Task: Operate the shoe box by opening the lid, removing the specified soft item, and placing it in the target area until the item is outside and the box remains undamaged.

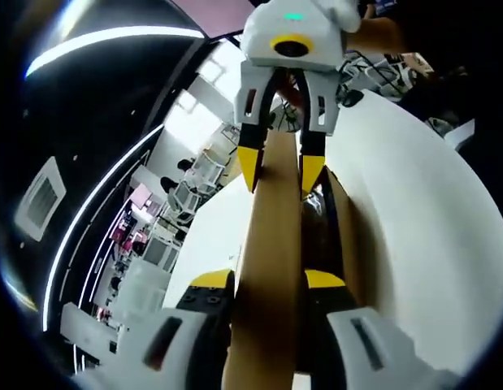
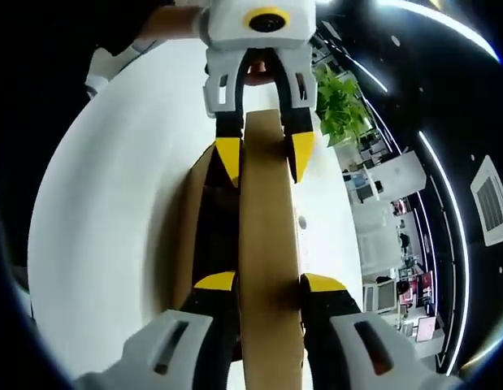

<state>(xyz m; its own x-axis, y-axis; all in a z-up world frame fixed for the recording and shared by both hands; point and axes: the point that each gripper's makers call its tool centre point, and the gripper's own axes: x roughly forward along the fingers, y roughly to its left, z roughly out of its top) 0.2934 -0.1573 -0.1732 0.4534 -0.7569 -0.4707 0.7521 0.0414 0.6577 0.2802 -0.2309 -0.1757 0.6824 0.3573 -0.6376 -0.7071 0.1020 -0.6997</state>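
while 2 tools, left tool [image 1: 267, 284] & right tool [image 2: 267, 286], clamp 1 box lid [image 2: 267, 244] over white table [image 2: 113, 203].

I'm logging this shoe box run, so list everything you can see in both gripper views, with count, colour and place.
Shoe box lid: one, brown cardboard, raised on edge, clamped at both ends.
Shoe box: one, brown with dark inside, open, on the table under the lid; contents too dark to tell.
Table: one, white, under the box.
Plant: one, green, beyond the table.
Office desks: several, pale, in the background.
Ceiling lights: several white strips on a dark ceiling.
Left gripper: white with yellow tips, shut on the lid's edge.
Right gripper: same colours, shut on the opposite end.
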